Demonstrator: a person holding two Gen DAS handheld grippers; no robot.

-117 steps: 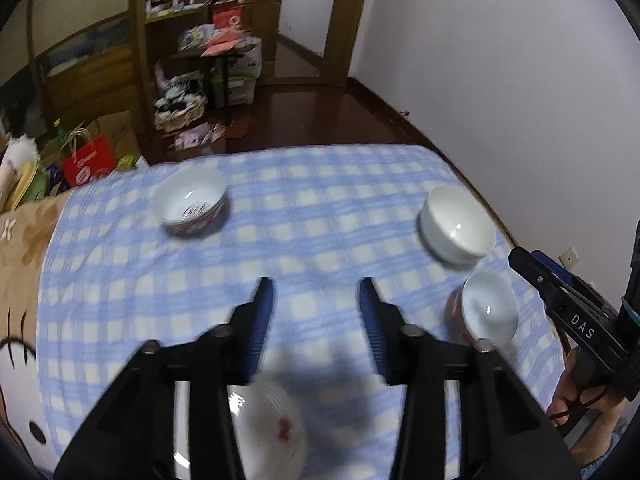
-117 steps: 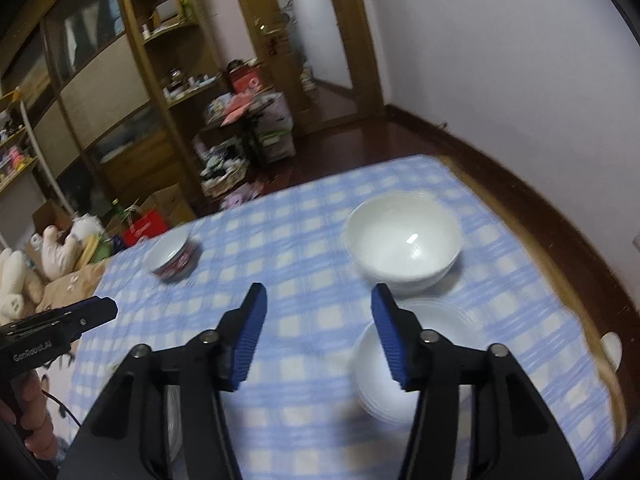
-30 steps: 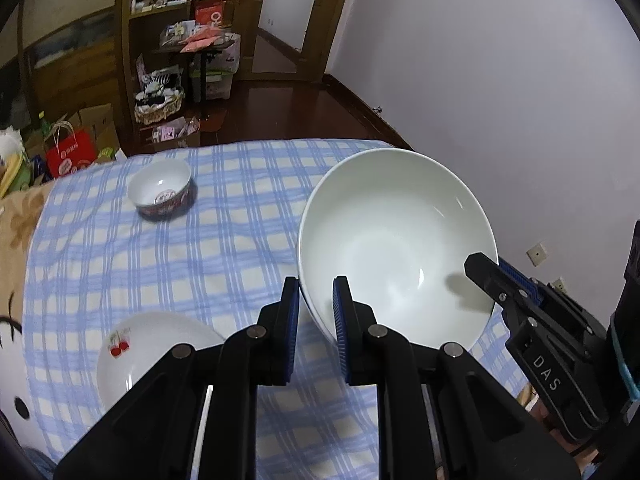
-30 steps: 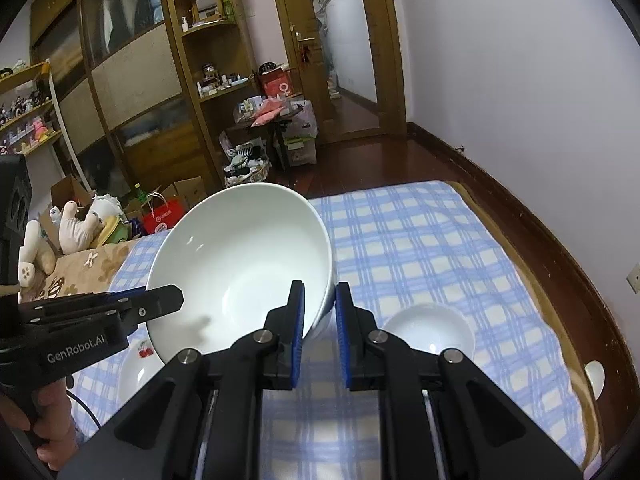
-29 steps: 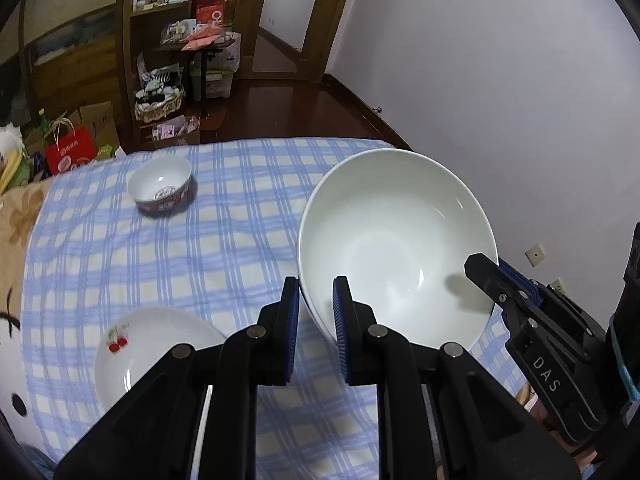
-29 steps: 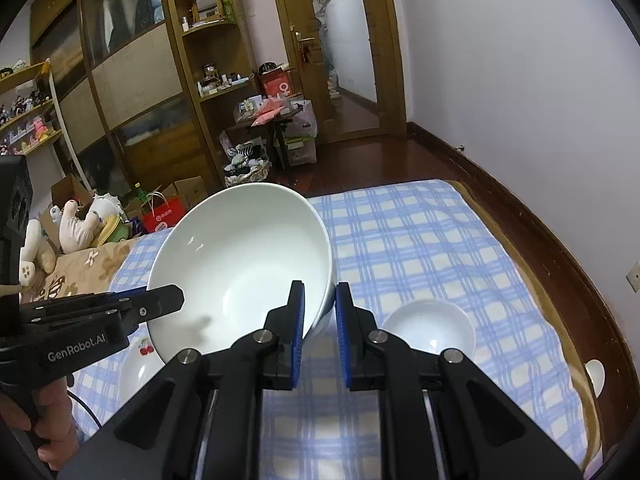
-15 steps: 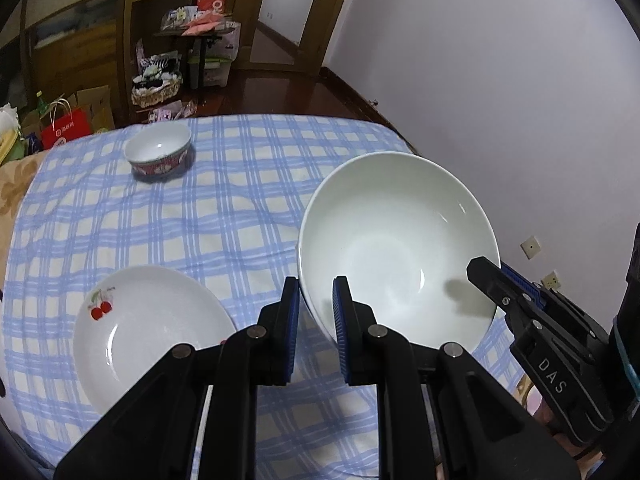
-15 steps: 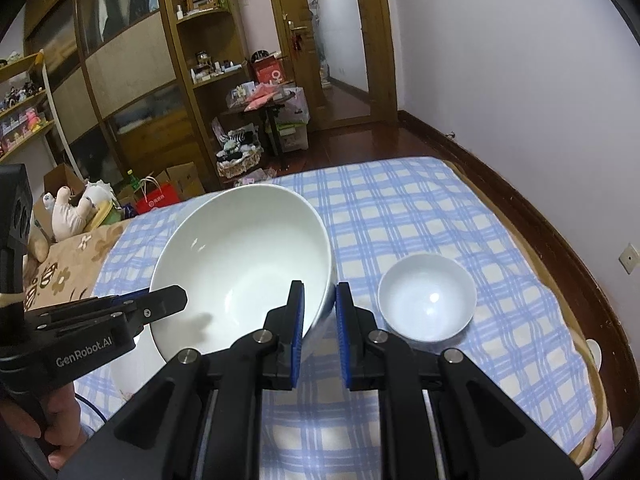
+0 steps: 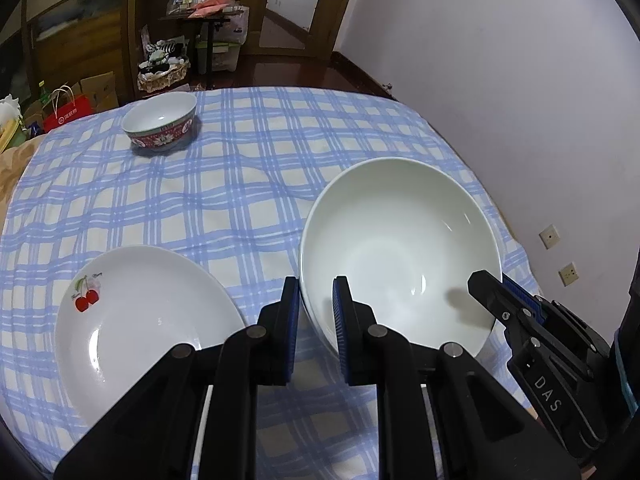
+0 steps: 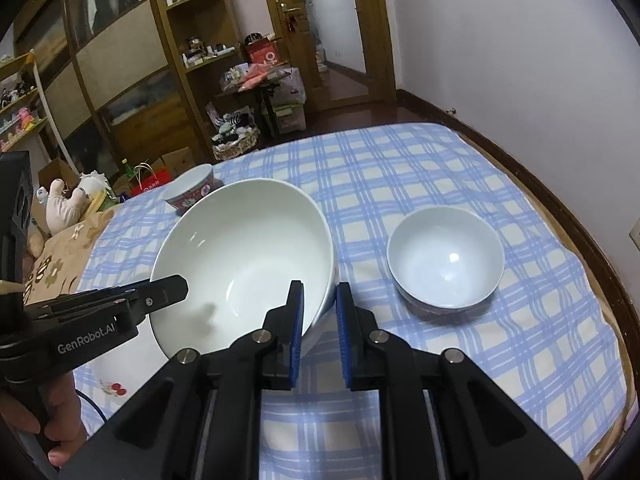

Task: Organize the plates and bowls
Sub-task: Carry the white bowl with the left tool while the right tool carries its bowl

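Observation:
Both grippers hold one large white bowl (image 9: 400, 248) above the blue checked tablecloth. My left gripper (image 9: 314, 312) is shut on its left rim; my right gripper (image 10: 319, 312) is shut on the right rim of that bowl (image 10: 244, 260). A white plate with a cherry print (image 9: 140, 320) lies on the cloth just left of the bowl. A small white bowl (image 10: 446, 258) sits on the cloth to the right. A red-patterned small bowl (image 9: 160, 126) stands at the far left of the table.
The round table's cloth (image 9: 248, 184) drops off at the right edge near a white wall (image 9: 500, 80). Shelves, boxes and bags (image 10: 236, 136) stand on the floor beyond the far edge. A soft toy (image 10: 64, 204) lies to the left.
The large bowl, held by both grippers, has come lower and nearer the table. The cherry plate and small white bowl now look larger and closer.

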